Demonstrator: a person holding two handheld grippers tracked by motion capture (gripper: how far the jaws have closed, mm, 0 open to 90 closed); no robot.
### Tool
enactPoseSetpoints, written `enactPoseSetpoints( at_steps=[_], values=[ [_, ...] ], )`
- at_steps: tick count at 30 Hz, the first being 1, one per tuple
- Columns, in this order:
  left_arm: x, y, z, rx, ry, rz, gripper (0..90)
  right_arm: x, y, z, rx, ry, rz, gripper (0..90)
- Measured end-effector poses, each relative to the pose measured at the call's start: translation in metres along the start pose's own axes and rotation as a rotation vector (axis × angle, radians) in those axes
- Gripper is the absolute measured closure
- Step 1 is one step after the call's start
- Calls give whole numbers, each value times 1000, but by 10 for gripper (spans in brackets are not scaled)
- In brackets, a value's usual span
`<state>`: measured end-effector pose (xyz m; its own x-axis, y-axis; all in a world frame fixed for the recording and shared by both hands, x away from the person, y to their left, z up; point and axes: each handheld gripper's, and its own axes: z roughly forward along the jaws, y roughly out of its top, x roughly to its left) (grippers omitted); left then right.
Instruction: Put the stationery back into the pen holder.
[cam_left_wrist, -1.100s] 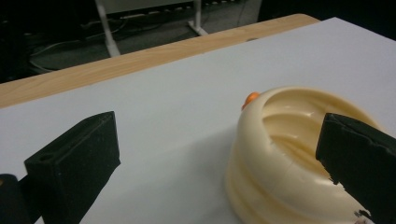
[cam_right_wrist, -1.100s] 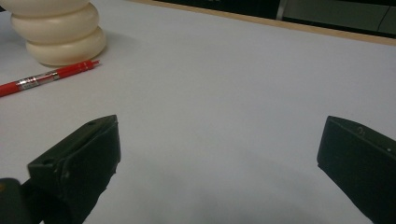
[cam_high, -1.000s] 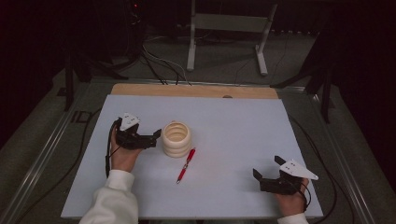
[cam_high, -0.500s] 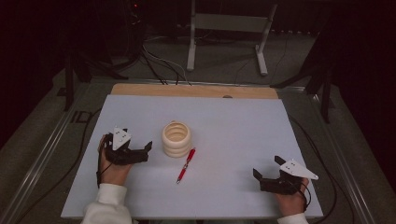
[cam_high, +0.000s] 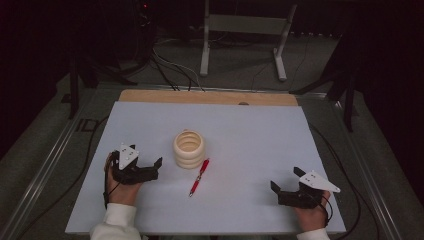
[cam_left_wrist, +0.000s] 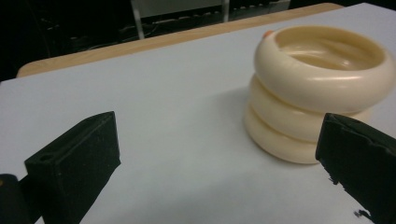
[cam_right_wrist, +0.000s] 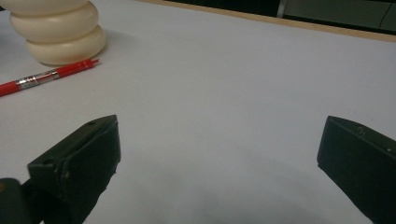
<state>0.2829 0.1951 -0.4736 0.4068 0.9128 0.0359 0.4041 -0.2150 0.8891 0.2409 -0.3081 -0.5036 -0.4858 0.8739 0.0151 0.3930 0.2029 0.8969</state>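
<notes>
A cream ribbed holder (cam_high: 189, 149), shaped like three stacked rings with an open top, stands upright at the middle of the white tabletop (cam_high: 260, 135). A red pen (cam_high: 199, 177) lies just to its right and nearer to me. My left gripper (cam_high: 156, 169) rests a short way left of the holder, open, jaws pointing at it and apart from it. In the left gripper view the holder (cam_left_wrist: 317, 93) stands beyond the right jaw, and the left gripper (cam_left_wrist: 215, 140) is empty. My right gripper (cam_high: 282, 181) lies open at the near right. Its view shows the right gripper (cam_right_wrist: 219, 135), pen (cam_right_wrist: 46, 77) and holder (cam_right_wrist: 60, 32).
A wooden strip (cam_high: 210, 96) runs along the table's far edge. Behind it, on the dark floor, are cables (cam_high: 165, 65) and a metal stand (cam_high: 240, 30). White surface lies bare between the pen and the right gripper.
My left gripper has drawn back from the holder toward the near left and now sits apart from it. The holder, the pen and the right gripper have stayed put.
</notes>
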Motion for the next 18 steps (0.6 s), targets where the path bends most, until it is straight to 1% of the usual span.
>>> enactPoseSetpoints(
  at_steps=[4, 5, 6, 8, 9, 11, 13, 18],
  values=[
    [-10, -1, 2, 18, -15, 4, 4, 0, 0, -1, 0, 0, 3, 0],
    [-10, -1, 2, 18, -15, 4, 4, 0, 0, -1, 0, 0, 3, 0],
    [-16, -2, 4, 31, -25, 6, 4, 0, 0, -1, -2, -1, 4, 0],
    [-22, -4, 6, 40, -38, 9, 8, -1, 0, -2, -4, -2, 4, 0],
    [-22, -4, 6, 40, -38, 9, 9, -1, 0, -2, -4, -2, 4, 0],
    [-30, -7, 8, 51, -51, 19, 8, -1, 0, -2, -2, -2, 6, 0],
    [-34, -8, 9, 60, -60, 29, 9, 0, 0, -2, -4, -1, 3, 0],
    [-46, -11, 11, 74, -79, 41, 8, -1, 0, -2, -5, -2, 4, 0]
  ],
)
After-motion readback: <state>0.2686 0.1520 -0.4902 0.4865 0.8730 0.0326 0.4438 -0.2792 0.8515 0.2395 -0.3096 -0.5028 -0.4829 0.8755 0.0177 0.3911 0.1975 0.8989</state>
